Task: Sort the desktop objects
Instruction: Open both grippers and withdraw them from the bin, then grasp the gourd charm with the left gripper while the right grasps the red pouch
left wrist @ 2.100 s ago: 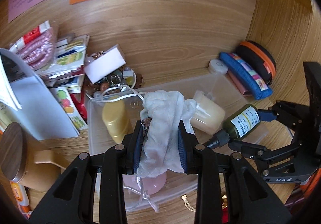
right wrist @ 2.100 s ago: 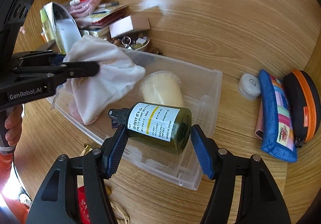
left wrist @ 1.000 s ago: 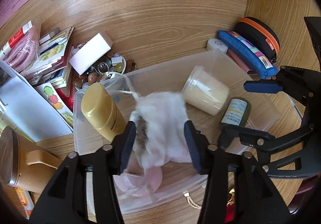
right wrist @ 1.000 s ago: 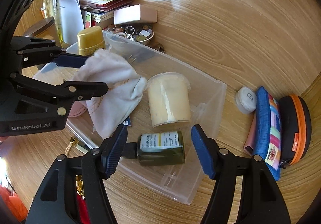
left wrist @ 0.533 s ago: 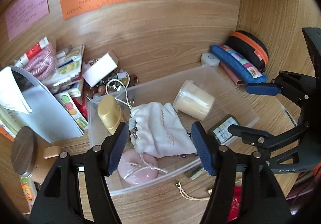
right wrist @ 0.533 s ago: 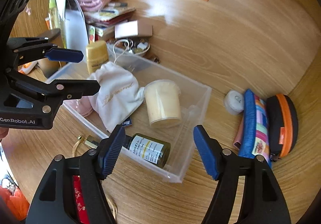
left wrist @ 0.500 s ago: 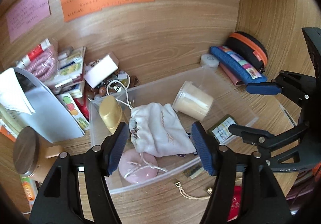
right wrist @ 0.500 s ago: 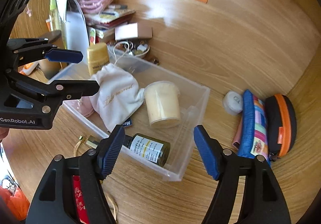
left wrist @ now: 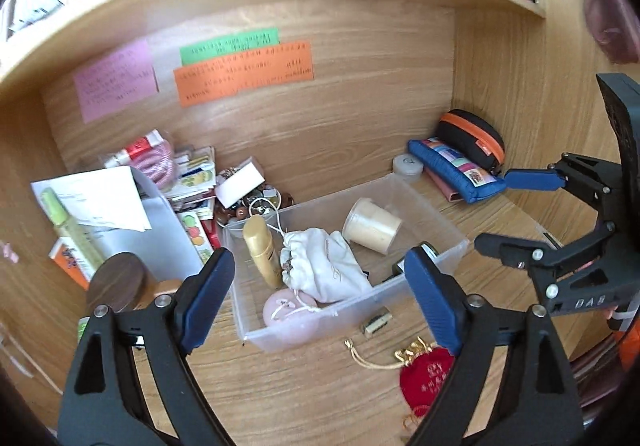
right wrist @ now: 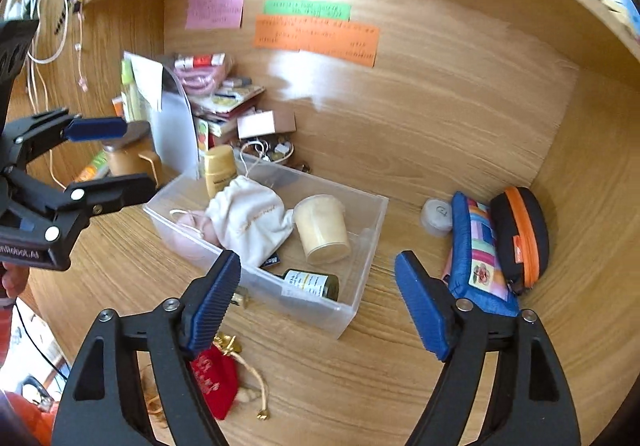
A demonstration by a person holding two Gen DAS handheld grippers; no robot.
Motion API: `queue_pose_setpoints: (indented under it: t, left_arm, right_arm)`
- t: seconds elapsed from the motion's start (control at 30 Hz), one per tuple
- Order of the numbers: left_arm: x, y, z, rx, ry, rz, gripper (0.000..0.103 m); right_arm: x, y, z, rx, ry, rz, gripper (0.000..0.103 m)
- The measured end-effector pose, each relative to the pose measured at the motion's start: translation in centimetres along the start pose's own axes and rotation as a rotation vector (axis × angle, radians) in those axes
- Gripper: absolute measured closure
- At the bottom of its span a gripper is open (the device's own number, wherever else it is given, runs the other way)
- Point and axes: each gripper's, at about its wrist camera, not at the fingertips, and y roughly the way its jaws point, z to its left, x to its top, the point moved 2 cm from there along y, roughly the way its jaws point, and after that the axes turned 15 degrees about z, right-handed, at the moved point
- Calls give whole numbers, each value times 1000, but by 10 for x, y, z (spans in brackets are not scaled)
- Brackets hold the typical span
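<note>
A clear plastic bin [left wrist: 448,258] [right wrist: 352,310] sits on the wooden desk. It holds a white drawstring pouch [left wrist: 324,266] [right wrist: 250,222], a gold bottle [left wrist: 260,250] [right wrist: 218,170], a cream jar [left wrist: 372,226] [right wrist: 322,230], a dark green bottle [right wrist: 312,284] and a pink round thing [left wrist: 288,312]. My left gripper [left wrist: 320,294] is open and empty, held back above the bin's near edge. My right gripper [right wrist: 318,300] is open and empty, in front of the bin. A red pouch [left wrist: 428,374] [right wrist: 214,378] with gold cord lies on the desk in front of the bin.
A blue pencil case [right wrist: 478,254], a black and orange case [right wrist: 520,234] and a small white round tin [right wrist: 436,216] lie at the right. Books, a dish of trinkets [left wrist: 256,202], a white folder [left wrist: 152,230] and a wooden canister [left wrist: 120,282] crowd the left. Coloured notes hang on the back wall.
Both grippers have let go, the left of the white pouch and the right of the green bottle, both left in the bin. Both have since drawn back and up, open.
</note>
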Motion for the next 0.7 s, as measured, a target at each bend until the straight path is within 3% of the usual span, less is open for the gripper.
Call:
queue_pose_setpoints:
  t: [0.33,0.7]
  left_arm:
    - [-47,-24,-12,6,-8,-14,11]
    - [-101,8,-30,-61,-10,113,11]
  right_arm:
    - [-37,-21,11,28,40,-19,25]
    - [-76,5,28,57,27,57,25]
